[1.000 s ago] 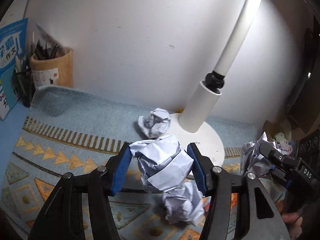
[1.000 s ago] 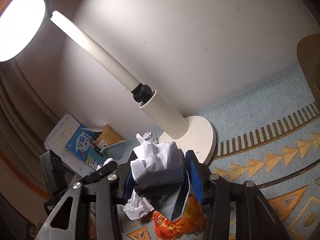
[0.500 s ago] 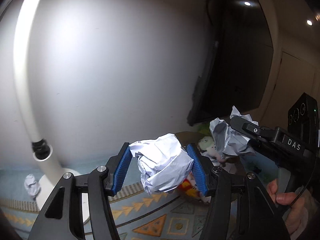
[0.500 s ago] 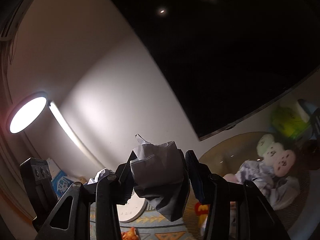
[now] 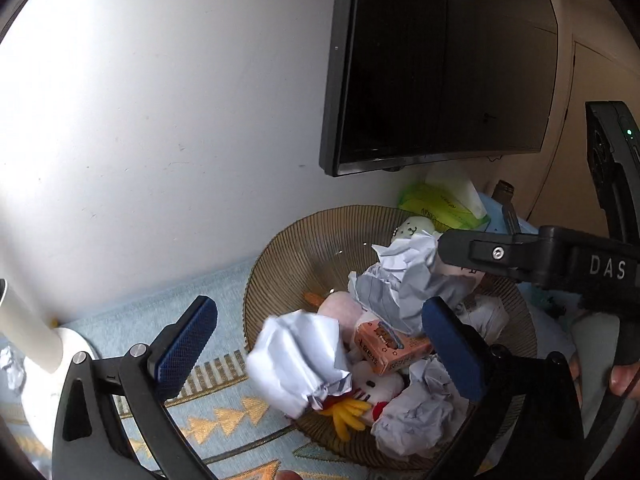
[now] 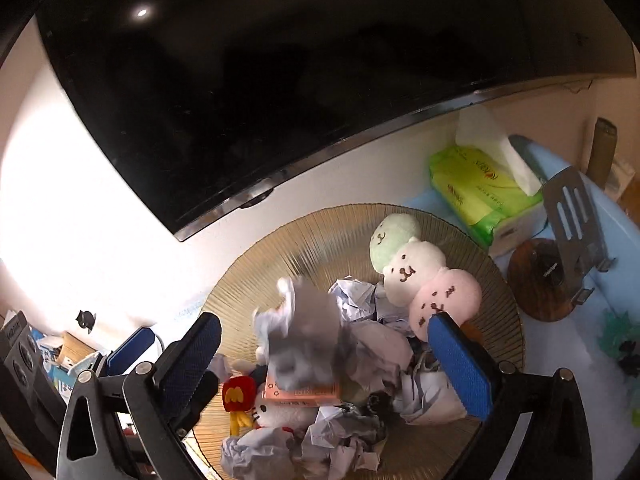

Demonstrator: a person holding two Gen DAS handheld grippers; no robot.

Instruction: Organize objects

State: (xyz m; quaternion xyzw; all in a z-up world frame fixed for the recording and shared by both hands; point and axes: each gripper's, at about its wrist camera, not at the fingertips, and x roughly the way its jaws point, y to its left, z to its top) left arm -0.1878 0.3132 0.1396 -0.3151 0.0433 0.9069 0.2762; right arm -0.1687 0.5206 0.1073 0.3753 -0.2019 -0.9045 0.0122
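Observation:
A ribbed brown bowl (image 5: 280, 252) (image 6: 288, 236) lies below both grippers, filled with crumpled paper, plush toys (image 6: 420, 268) and a pink box (image 5: 392, 344). My left gripper (image 5: 320, 344) is open above the bowl's left rim. A white crumpled paper ball (image 5: 300, 360), blurred, hangs loose between its fingers without touching them. My right gripper (image 6: 324, 332) is open too, and a blurred grey-white paper ball (image 6: 304, 348) drops between its blue pads. In the left wrist view this second ball (image 5: 400, 280) sits just under the right gripper's black finger (image 5: 500, 254).
A dark monitor (image 5: 440, 60) (image 6: 280, 80) hangs on the wall above the bowl. A green tissue pack (image 6: 476, 192) and a metal holder on a wooden base (image 6: 560, 248) stand at the right. The white lamp base (image 5: 40, 364) is on the patterned mat (image 5: 192, 312) at the left.
Both grippers swung right from the lamp to above the bowl. Both then opened, and the two paper balls they held have come loose and are falling.

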